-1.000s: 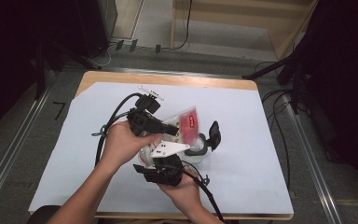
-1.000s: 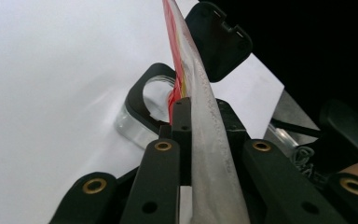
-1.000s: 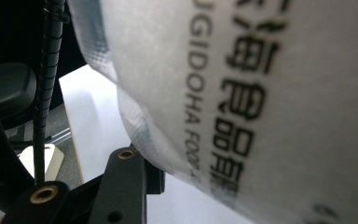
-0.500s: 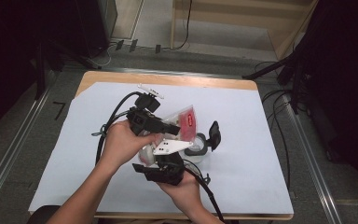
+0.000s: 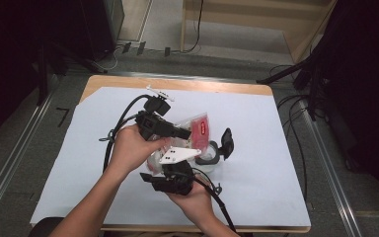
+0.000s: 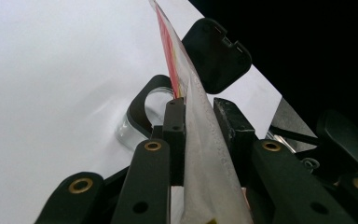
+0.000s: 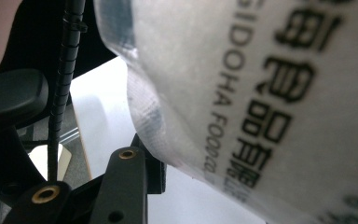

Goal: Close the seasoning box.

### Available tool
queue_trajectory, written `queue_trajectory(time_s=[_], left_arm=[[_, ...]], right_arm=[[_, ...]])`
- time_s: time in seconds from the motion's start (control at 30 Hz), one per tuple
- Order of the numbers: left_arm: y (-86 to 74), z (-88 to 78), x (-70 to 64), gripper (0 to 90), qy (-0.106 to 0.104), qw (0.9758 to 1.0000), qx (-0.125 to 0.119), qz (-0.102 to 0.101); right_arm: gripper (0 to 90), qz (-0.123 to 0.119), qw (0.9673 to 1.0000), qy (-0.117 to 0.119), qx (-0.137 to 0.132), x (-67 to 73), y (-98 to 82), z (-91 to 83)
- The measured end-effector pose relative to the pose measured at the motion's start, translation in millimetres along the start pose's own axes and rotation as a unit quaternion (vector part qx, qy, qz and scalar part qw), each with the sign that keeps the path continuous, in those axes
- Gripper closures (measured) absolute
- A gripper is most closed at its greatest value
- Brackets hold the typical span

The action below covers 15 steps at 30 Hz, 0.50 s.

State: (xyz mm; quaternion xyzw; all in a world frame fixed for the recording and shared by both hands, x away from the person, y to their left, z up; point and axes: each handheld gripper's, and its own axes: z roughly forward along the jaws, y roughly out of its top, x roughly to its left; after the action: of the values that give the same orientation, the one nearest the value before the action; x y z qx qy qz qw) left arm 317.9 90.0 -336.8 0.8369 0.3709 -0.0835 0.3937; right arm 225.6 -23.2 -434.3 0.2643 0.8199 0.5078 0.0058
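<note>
A clear plastic pouch (image 5: 197, 127) with a red label and black print is held up between both grippers over the white-covered table (image 5: 276, 163). My left gripper (image 5: 183, 132) comes in from the left. Its jaws have just been closing, and the pouch's sealed edge (image 6: 200, 140) fills the gap between its pads (image 6: 175, 130). My right gripper (image 5: 173, 178) sits below, near the front, with the pouch (image 7: 261, 93) resting against its visible pad (image 7: 154, 172); the other jaw is hidden behind the pouch. A glass jar (image 5: 208, 159) stands just right of the grippers.
The jar's black hinged lid (image 5: 226, 142) is flipped open to its right, also seen behind the pouch as the lid (image 6: 216, 53). Cables trail from both grippers across the sheet. Dark floor, metal rails and stands surround the table.
</note>
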Motion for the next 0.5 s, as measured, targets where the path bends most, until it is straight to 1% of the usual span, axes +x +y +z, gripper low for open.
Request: queue_trajectory(time_s=[0.03,0.07,0.1,0.13,0.17,0.2,0.23,0.3,0.33,0.4,0.47,0.5], left_arm=[[0.3,0.1,-0.3,76.6,0.000,1.0000,0.000,0.002],[0.3,0.1,-0.3,76.8,0.000,1.0000,0.000,0.002],[0.6,0.4,-1.1,76.9,0.001,1.0000,0.000,0.002],[1.1,0.6,-1.6,76.9,0.000,1.0000,0.001,0.002],[1.1,0.6,-1.6,76.8,0.000,1.0000,0.001,0.002],[1.4,0.7,-1.8,76.8,-0.001,1.0000,0.000,0.002],[1.5,1.4,-2.3,76.7,0.000,1.0000,-0.001,0.002],[1.9,2.1,-1.8,74.8,-0.002,1.0000,-0.004,0.005],[1.9,2.1,-1.8,72.6,-0.002,1.0000,-0.004,0.005],[1.7,1.7,-2.0,71.4,-0.008,0.9999,-0.006,0.004],[1.5,1.0,-2.8,70.1,-0.002,1.0000,-0.005,0.006],[1.2,0.1,-2.6,67.7,-0.001,0.9999,-0.003,0.010]], right_arm=[[60.4,-0.003,1.0000,-0.002,0.000,-0.1,-0.1,0.3],[60.4,-0.003,1.0000,-0.002,0.000,-0.1,-0.1,0.3],[58.3,-0.008,1.0000,-0.006,0.000,1.2,-0.4,1.6],[61.3,-0.008,0.9999,-0.008,-0.001,1.4,-0.4,1.6],[61.3,-0.008,0.9999,-0.008,-0.001,1.4,-0.4,1.6],[63.7,-0.007,0.9999,-0.012,-0.001,1.0,-0.4,1.2],[63.8,-0.008,0.9999,-0.010,-0.003,-0.3,-0.4,0.6],[64.1,-0.001,0.9999,-0.013,-0.004,-1.5,-0.9,0.0],[64.1,-0.001,0.9999,-0.013,-0.004,-1.5,-0.9,0.0],[64.2,0.006,0.9999,-0.010,-0.008,-2.7,-0.9,-1.0],[64.3,0.013,0.9999,-0.006,-0.010,-3.4,-0.8,-1.9],[64.4,0.020,0.9997,-0.001,-0.013,-3.9,-0.8,-2.1]])
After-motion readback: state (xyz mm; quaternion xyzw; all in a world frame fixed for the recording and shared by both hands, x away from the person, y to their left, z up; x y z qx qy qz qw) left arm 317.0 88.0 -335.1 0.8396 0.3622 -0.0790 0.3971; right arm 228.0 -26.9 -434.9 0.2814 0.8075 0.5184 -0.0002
